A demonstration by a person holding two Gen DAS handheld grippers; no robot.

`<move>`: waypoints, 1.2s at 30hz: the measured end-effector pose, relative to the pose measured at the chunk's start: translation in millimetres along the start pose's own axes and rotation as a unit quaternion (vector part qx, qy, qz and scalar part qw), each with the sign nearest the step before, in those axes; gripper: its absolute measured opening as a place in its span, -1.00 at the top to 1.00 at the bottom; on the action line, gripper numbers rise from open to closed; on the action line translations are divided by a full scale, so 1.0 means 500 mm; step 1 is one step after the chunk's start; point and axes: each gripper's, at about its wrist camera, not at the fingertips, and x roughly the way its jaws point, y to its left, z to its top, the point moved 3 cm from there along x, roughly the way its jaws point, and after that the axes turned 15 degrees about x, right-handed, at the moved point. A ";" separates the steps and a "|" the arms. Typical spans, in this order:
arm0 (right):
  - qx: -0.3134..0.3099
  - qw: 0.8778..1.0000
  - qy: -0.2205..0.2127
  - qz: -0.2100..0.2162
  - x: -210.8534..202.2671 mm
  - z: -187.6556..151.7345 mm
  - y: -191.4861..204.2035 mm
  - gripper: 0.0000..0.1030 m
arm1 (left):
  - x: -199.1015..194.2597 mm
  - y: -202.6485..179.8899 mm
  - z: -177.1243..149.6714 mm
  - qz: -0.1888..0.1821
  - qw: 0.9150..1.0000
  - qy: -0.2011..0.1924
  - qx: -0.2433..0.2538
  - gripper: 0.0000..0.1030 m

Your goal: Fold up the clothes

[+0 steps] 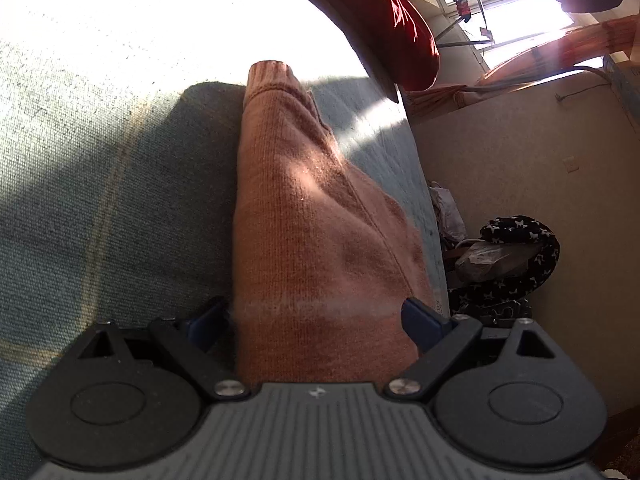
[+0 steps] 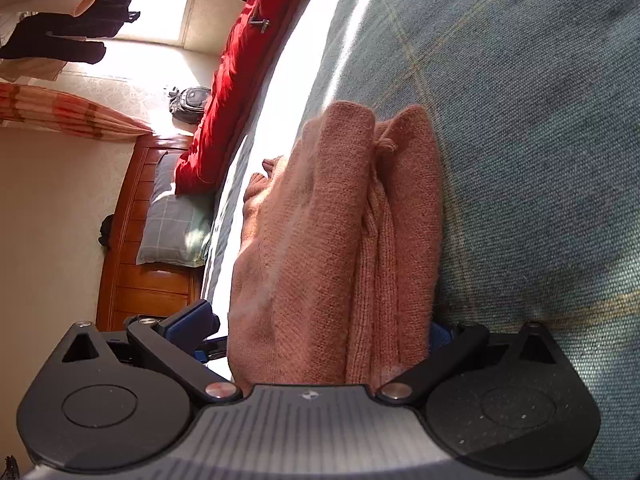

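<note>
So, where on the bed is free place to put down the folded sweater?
The blue-green bedcover lies bare on the side of the pink sweater away from the bed's edge, up to the sunlit part. On the other side only a narrow strip remains before the edge; below it the floor is crowded with a star-patterned cloth. Toward the far end lies a red quilt.

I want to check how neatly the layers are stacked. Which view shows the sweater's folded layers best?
The right wrist view: the sweater is seen edge-on there, with its stacked folds and a ribbed layer between them clearly separated. The left wrist view shows the sweater mostly as one smooth top surface running to a ribbed cuff, so the layering is largely hidden.
</note>
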 end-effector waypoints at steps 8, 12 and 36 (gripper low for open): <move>-0.021 1.000 0.000 0.000 -0.022 -0.006 -0.021 -0.63 | 0.009 0.011 -0.007 0.005 1.000 0.012 0.002 -0.40; -0.010 1.000 -0.006 0.006 -0.023 0.002 -0.028 -0.54 | 0.016 -0.004 -0.002 0.015 1.000 0.021 0.018 -0.41; -0.126 0.992 0.008 -0.012 -0.016 -0.046 0.108 -0.72 | -0.049 -0.097 0.012 0.059 0.993 -0.015 0.105 -0.08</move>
